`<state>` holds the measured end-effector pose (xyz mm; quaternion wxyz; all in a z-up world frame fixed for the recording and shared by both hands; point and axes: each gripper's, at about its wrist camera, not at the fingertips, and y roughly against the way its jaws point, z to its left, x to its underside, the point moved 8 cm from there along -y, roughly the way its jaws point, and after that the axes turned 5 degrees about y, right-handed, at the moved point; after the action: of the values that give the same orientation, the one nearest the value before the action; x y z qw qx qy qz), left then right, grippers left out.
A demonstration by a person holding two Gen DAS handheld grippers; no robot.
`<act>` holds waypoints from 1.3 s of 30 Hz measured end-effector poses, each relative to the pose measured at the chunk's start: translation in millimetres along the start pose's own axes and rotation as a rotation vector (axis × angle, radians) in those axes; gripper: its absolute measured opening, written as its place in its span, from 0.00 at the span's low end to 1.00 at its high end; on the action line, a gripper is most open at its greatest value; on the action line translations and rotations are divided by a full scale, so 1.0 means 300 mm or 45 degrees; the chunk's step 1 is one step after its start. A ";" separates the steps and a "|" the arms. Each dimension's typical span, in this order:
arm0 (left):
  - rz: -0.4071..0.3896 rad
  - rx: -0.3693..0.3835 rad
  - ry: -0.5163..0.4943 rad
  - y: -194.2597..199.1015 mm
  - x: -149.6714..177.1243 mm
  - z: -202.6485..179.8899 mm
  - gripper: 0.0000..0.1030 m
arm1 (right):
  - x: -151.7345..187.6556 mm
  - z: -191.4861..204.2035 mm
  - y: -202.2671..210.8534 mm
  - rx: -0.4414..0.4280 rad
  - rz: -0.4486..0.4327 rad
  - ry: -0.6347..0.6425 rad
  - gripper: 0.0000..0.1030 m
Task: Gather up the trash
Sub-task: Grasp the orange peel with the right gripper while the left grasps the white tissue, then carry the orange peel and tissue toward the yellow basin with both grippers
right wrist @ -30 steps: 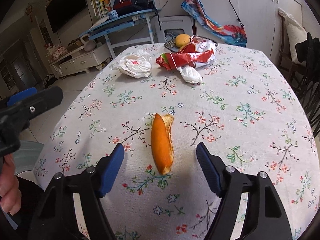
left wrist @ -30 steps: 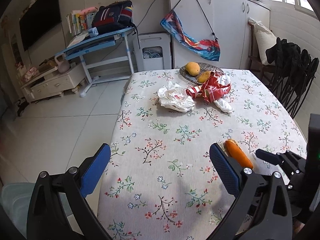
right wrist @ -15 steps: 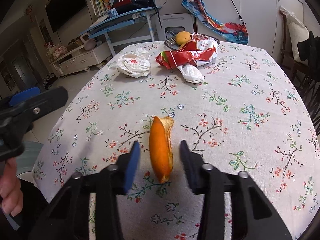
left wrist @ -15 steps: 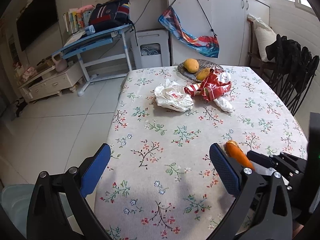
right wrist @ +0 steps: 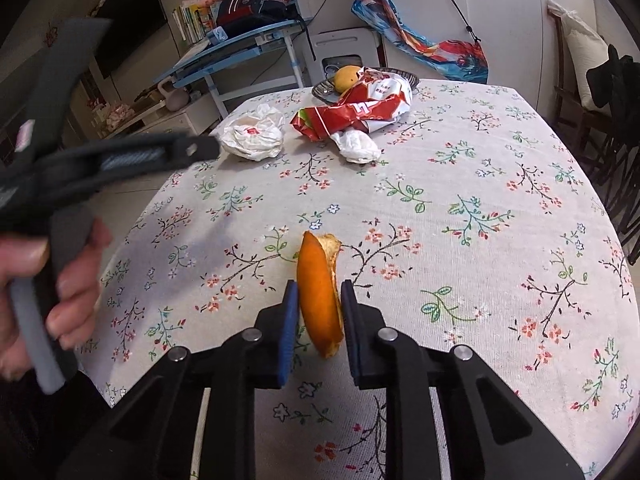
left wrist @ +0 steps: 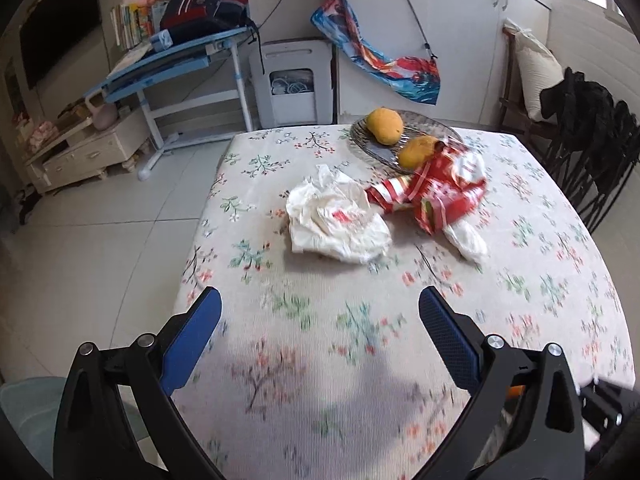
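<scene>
Right tool (right wrist: pixel 319 304): jaws closing, blue pads against both sides of orange peel (right wrist: pixel 320 292).
Left tool (left wrist: pixel 320 320): jaws wide apart, nothing between, above floral surface (left wrist: pixel 560 240).
Orange peel: lying on near part of surface.
White crumpled bag (left wrist: pixel 336 220): farther back, beside red wrapper (left wrist: pixel 436 196).
Fruit plate (left wrist: pixel 372 148): far edge.

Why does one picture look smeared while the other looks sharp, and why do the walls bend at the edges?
Left wrist view: motion blur smears the tablecloth flowers; the left gripper itself stays crisp, with a soft shadow below it. Right wrist view: the peel and cloth are sharp; only the hand at the edge is blurred. In both views the fisheye lens curves the cabinets and darkens the corners.
</scene>
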<state>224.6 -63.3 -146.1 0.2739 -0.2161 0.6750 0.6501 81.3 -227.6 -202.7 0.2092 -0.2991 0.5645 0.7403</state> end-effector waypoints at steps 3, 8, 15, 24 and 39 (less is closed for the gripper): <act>0.022 0.001 0.020 -0.058 -0.038 0.004 0.93 | -0.001 -0.005 -0.004 -0.009 0.003 -0.010 0.22; 0.057 0.015 0.033 -0.138 -0.084 -0.008 0.93 | -0.005 -0.005 -0.010 -0.017 0.003 -0.018 0.23; 0.074 0.010 0.005 -0.206 -0.120 -0.041 0.93 | -0.007 -0.001 -0.023 -0.030 0.005 -0.023 0.32; 0.117 0.035 0.018 -0.265 -0.126 -0.044 0.64 | -0.003 0.014 -0.026 -0.049 0.008 -0.006 0.28; 0.088 0.077 -0.156 -0.102 -0.022 -0.065 0.34 | 0.005 0.036 -0.001 -0.106 -0.002 -0.020 0.18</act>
<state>247.7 -85.2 -165.0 0.2984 -0.1442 0.6835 0.6504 78.3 -217.1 -201.9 0.2017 -0.3023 0.5315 0.7652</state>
